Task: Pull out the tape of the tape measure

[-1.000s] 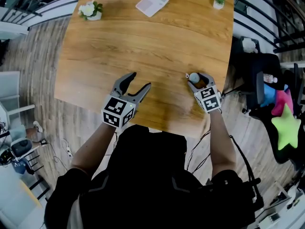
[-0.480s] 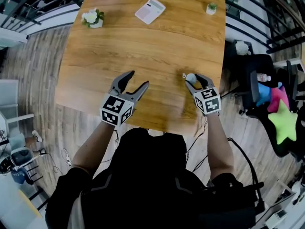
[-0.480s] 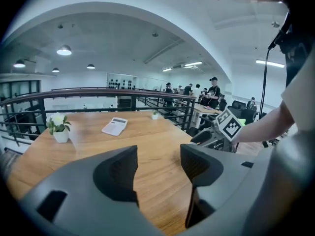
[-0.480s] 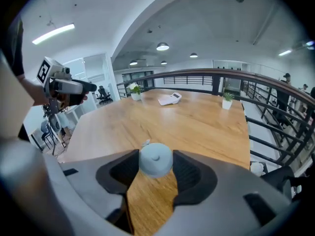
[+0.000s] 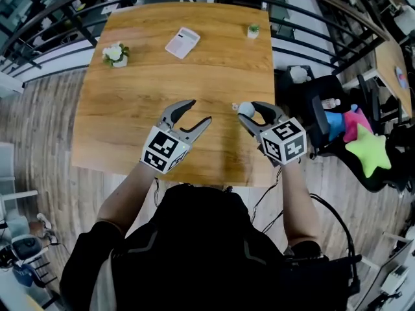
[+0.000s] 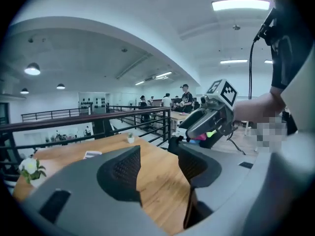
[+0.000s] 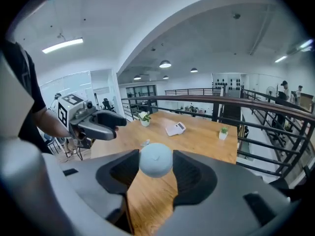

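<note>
A round pale blue-grey tape measure [image 5: 246, 109] [image 7: 156, 160] sits between the pads of my right gripper [image 5: 247, 112] [image 7: 156, 169], which is shut on it and holds it above the wooden table [image 5: 130, 109]. Those jaws have just closed a little on it. A small tab of tape [image 5: 235, 107] sticks out on its left side. My left gripper [image 5: 201, 109] [image 6: 160, 163] hangs level with it to the left. It is open with nothing between its fingers, and its jaws have just been closing slightly. Each gripper shows in the other's view: the right gripper [image 6: 204, 124], the left gripper [image 7: 98, 122].
A white calculator [image 5: 182, 42], a white flower pot [image 5: 115, 54] and a small green plant [image 5: 253, 30] stand at the table's far side. A black railing [image 5: 311, 8] runs behind. A chair with a green star toy [image 5: 369, 154] is to the right.
Both grippers have risen off the table, the right one carrying the tape measure up with it. The left gripper has rolled and come up beside it.
</note>
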`<state>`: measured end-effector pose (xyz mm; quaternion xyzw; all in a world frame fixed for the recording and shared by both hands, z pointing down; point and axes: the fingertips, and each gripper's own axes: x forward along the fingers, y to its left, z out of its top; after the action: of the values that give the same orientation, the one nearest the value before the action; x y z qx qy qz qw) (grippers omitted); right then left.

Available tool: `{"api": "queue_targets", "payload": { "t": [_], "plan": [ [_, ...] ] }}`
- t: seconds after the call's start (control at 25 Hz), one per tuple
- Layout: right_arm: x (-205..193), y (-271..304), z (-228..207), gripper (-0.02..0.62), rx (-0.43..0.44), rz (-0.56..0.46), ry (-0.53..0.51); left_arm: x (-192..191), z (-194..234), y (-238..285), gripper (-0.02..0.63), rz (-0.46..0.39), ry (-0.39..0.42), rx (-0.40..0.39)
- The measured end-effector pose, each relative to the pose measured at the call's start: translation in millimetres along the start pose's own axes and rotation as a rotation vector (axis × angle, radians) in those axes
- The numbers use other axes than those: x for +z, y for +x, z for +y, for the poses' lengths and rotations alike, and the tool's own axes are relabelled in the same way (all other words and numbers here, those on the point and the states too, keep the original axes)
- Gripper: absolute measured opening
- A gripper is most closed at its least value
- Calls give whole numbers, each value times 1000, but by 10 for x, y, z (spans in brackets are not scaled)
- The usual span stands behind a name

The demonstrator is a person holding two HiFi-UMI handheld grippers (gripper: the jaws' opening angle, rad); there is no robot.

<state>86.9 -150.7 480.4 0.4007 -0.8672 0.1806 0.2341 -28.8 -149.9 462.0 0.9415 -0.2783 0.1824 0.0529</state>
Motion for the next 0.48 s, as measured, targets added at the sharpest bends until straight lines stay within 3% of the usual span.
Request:
{"api": "queue_targets", "payload": {
  "t": [0.24, 0.48],
  "plan": [
    [348, -455, 163, 216, 20, -38, -12, 435, -309, 94, 243, -66, 126, -92],
    [530, -734, 278, 216, 33, -30, -27, 861, -685, 117, 223, -141, 439, -91]
  ]
}}
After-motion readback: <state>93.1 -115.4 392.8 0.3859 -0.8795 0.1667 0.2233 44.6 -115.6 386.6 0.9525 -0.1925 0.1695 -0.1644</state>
